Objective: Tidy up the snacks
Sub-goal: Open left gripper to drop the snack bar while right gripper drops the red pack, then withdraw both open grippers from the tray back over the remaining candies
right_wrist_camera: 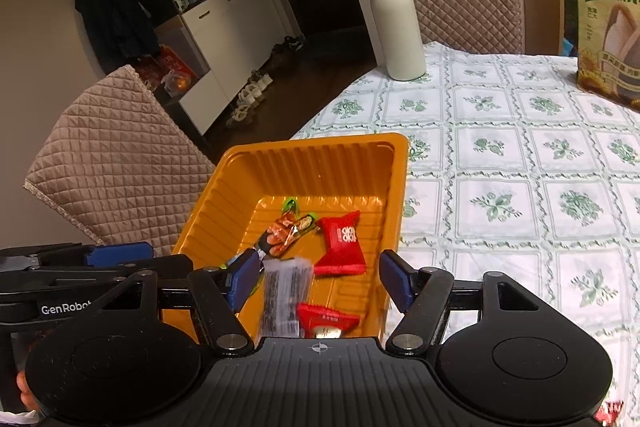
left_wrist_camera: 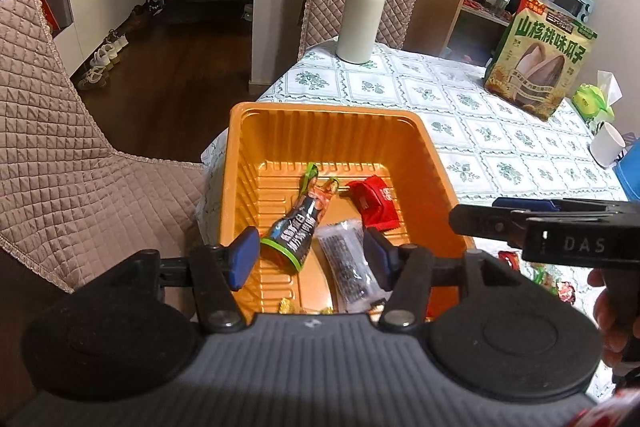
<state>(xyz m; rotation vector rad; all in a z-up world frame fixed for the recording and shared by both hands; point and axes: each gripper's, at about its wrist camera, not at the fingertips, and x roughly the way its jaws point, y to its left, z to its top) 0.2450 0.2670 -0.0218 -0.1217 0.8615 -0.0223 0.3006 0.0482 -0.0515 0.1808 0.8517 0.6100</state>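
Hovering over the orange tray (left_wrist_camera: 236, 163) at the tabletop's near left corner, both grippers (left_wrist_camera: 310, 257) (right_wrist_camera: 318, 277) stand open and empty; snacks (right_wrist_camera: 340, 247) lie inside. Next, fetch the loose wrappers (left_wrist_camera: 554, 279) right of it.

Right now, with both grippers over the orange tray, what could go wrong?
1. The orange tray sits at the table corner, so a nudge might push it off the edge.
2. The left gripper and right gripper hover close together and could collide.
3. Loose snacks beside the tray could be swept off.
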